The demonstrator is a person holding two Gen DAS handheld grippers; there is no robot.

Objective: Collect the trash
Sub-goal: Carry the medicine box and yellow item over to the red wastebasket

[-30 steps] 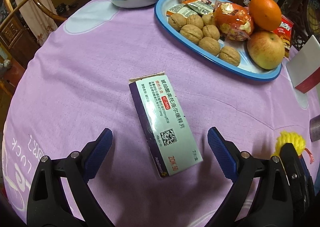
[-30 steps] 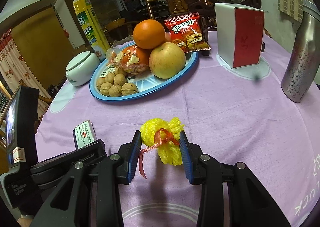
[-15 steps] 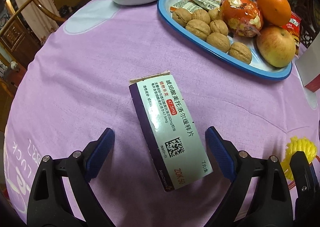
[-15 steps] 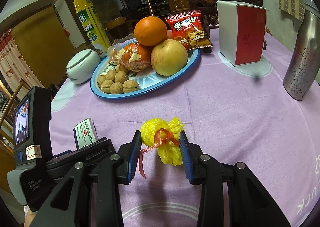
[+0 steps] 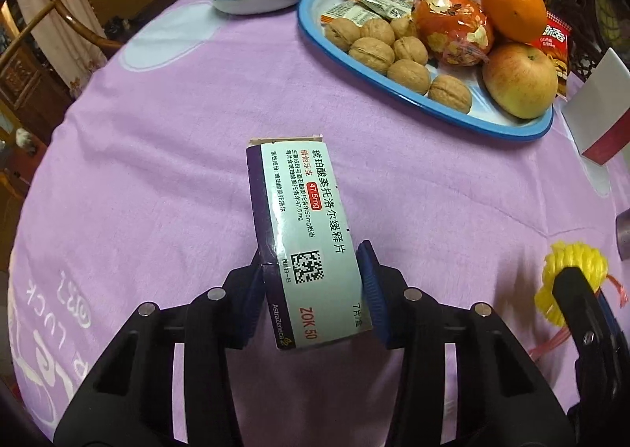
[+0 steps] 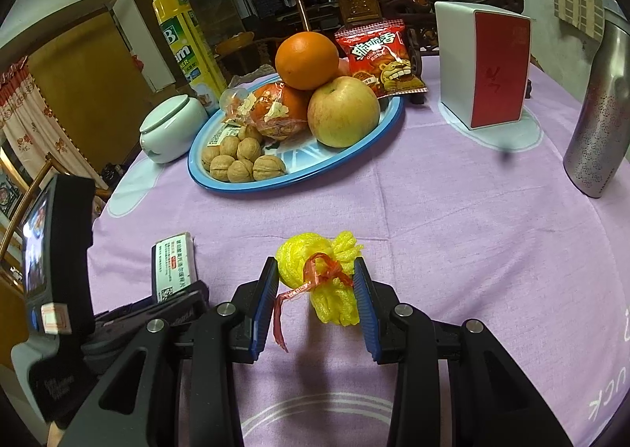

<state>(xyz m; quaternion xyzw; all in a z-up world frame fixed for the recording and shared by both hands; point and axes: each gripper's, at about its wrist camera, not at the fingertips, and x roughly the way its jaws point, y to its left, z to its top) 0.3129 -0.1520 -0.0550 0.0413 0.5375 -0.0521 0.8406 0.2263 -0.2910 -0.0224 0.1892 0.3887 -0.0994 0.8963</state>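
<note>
My left gripper (image 5: 313, 291) is closing on the medicine box (image 5: 303, 234) lying on the purple tablecloth (image 5: 157, 171), long axis pointing away, reading "AstraZeneca", "ZOK 50", "47.5mg". My right gripper (image 6: 315, 301) clamps the yellow net bundle (image 6: 319, 273).

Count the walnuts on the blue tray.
8 walnuts show, all clustered at the near left end of the blue tray. The wrapped orange packet may hide more.
</note>
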